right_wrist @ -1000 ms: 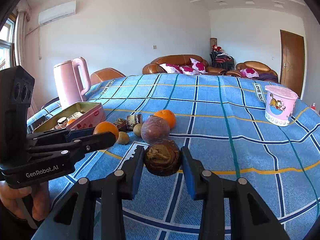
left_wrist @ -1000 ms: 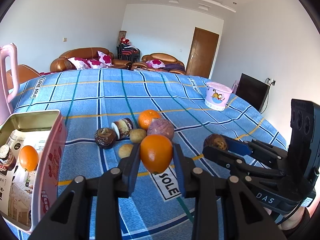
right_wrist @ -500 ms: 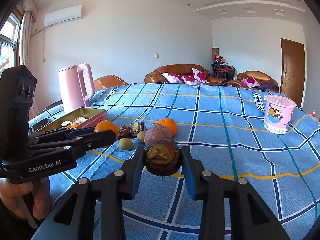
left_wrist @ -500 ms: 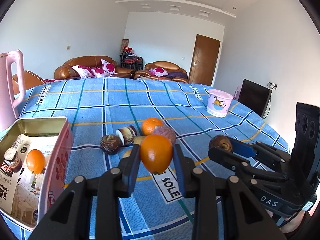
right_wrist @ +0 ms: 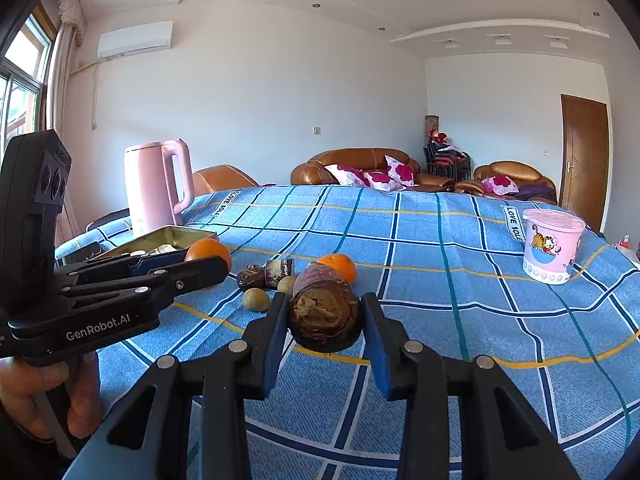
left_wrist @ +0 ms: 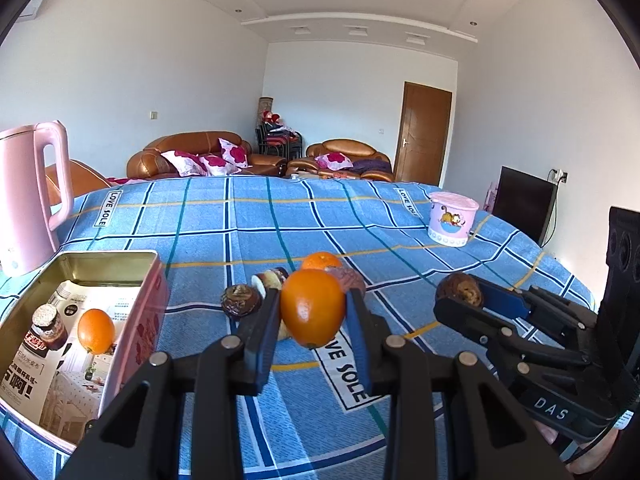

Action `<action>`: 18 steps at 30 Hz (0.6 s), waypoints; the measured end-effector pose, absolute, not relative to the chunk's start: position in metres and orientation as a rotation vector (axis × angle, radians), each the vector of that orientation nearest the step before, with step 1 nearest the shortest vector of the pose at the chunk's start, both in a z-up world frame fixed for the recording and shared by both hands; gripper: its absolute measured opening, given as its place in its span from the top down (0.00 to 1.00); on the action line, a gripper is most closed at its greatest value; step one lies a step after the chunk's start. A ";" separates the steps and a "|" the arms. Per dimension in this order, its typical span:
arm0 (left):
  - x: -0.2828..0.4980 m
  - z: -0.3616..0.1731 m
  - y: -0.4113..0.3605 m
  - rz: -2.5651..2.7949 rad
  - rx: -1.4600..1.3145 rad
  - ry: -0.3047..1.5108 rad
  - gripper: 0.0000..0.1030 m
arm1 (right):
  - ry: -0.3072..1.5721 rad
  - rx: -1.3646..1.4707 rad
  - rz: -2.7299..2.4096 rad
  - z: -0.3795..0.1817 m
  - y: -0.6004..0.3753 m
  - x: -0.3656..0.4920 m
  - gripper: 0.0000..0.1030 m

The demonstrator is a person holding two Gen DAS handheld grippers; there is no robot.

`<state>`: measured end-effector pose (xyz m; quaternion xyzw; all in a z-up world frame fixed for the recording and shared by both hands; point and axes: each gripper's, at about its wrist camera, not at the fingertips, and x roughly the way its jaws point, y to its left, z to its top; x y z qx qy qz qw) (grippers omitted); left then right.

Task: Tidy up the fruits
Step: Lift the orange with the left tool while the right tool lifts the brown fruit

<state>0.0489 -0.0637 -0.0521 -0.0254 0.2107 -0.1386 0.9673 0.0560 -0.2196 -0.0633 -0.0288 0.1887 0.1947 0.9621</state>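
Left wrist view: left gripper (left_wrist: 313, 316) is closed on a round orange fruit (left_wrist: 312, 308), fingers (left_wrist: 262, 340) pressing it from both sides, fruit lifted clear of the blue checked bench cloth (left_wrist: 280, 232). Open pink rectangular metal tin (left_wrist: 132, 324) sits to the left on the bench, with a second small orange (left_wrist: 96, 331) and a small dark-lidded jar (left_wrist: 46, 326) inside on printed paper. Right gripper (left_wrist: 460, 300) shows at right, holding a dark brown wrinkled fruit (left_wrist: 458, 290).

Right wrist view: right gripper (right_wrist: 325, 320) is clamped on the dark brown wrinkled fruit (right_wrist: 325, 320), both fingers (right_wrist: 376, 344) touching its sides, also held above the cloth. Loose pile on the bench beyond it: a purple-brown round fruit (right_wrist: 316, 274), another orange (right_wrist: 338, 264), two small green-brown round fruits (right_wrist: 256, 299), two dark brown pieces (right_wrist: 252, 275). Tall pink electric kettle (right_wrist: 154, 184) stands behind the tin. Pink cartoon-print tub (right_wrist: 552, 246) sits far right, well apart from the pile.
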 end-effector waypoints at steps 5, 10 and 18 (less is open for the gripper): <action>0.045 -0.050 -0.066 -0.263 -0.032 0.402 0.67 | 0.358 -0.061 0.397 -0.063 -0.220 0.052 0.62; 0.042 -0.050 -0.066 -0.251 -0.024 0.387 0.67 | 0.339 -0.064 0.399 -0.062 -0.221 0.049 0.62; 0.036 -0.048 -0.071 -0.235 0.002 0.355 0.67 | 0.316 -0.065 0.399 -0.061 -0.222 0.045 0.62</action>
